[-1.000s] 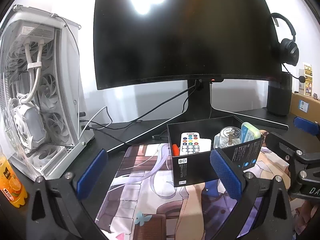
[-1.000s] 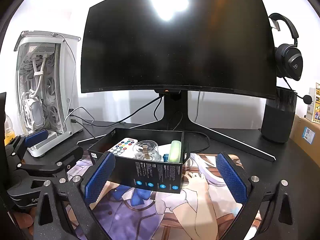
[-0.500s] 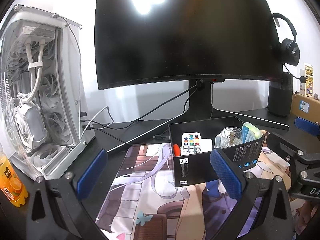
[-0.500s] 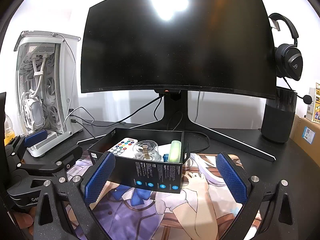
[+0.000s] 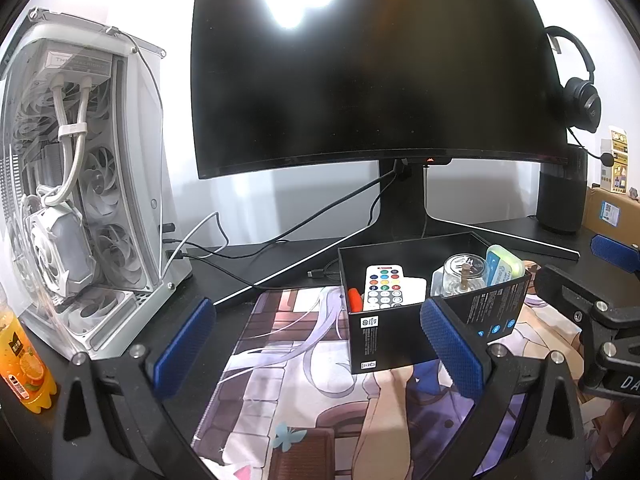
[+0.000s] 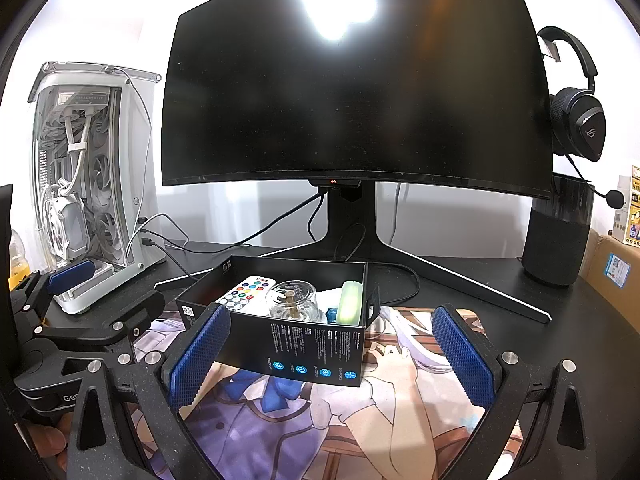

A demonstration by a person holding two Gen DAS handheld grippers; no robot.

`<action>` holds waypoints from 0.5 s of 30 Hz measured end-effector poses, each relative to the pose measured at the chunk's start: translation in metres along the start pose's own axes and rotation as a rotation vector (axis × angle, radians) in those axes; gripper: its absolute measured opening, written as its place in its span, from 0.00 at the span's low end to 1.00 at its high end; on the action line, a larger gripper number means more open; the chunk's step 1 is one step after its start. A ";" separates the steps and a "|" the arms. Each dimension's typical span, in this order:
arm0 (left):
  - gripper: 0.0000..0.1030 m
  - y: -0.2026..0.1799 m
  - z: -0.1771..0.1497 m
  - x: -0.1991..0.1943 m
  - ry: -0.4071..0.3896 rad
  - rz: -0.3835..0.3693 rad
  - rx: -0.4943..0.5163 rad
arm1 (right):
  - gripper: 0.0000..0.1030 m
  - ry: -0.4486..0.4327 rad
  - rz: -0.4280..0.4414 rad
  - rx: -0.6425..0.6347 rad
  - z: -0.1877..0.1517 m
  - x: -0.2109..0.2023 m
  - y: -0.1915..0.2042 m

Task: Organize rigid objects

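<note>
A: From the left wrist camera, what do you see?

B: The left gripper [image 5: 320, 344] has its fingers spread wide with nothing between them, hovering over the desk mat [image 5: 288, 392]. The black box [image 5: 404, 340] sits on the mat toward its far right part, open-topped. Inside: a white remote [image 5: 382, 286] leaning near the box's left wall, an orange item [image 5: 354, 300] tucked in the left corner, a glass jar [image 5: 460, 276] in the middle, and a pale green case [image 5: 505, 266] standing on edge against the right wall.

A: Why standing on edge?

B: Probably to fit the narrow room beside the jar. The right gripper's arm shows at the right edge.

A: And the right wrist camera?

B: The right gripper [image 6: 332, 356] is also wide open and empty, facing the box [image 6: 304, 354] from its printed long side. The remote [image 6: 244, 292], jar [image 6: 294, 300] and green case [image 6: 349, 302] all lie within its walls, so the sorting looks largely finished. The left gripper [image 6: 72, 272] is parked near the mat's left edge, beside the white computer case [image 6: 92, 184]. The monitor [image 6: 352, 92] stands behind, clear of the work.
</note>
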State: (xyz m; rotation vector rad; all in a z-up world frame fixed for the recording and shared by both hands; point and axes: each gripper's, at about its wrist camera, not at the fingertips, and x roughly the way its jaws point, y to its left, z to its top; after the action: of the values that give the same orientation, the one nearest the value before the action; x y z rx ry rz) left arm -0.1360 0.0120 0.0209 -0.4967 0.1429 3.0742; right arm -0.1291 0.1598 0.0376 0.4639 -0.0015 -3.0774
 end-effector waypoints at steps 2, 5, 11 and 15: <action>1.00 0.000 0.000 0.000 0.000 0.000 0.000 | 1.00 0.000 0.000 0.000 0.000 0.000 0.000; 1.00 0.000 0.000 0.000 0.000 0.000 0.000 | 1.00 0.000 0.000 0.000 0.000 0.000 0.000; 1.00 0.001 -0.001 0.000 0.002 0.002 -0.001 | 1.00 0.000 0.000 0.000 0.000 0.000 0.000; 1.00 0.001 0.000 0.001 0.002 0.001 -0.001 | 1.00 0.000 0.000 0.000 0.000 0.000 0.000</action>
State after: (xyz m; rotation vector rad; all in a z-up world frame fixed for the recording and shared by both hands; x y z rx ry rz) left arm -0.1371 0.0112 0.0202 -0.5000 0.1411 3.0755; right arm -0.1289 0.1601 0.0379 0.4640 -0.0012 -3.0778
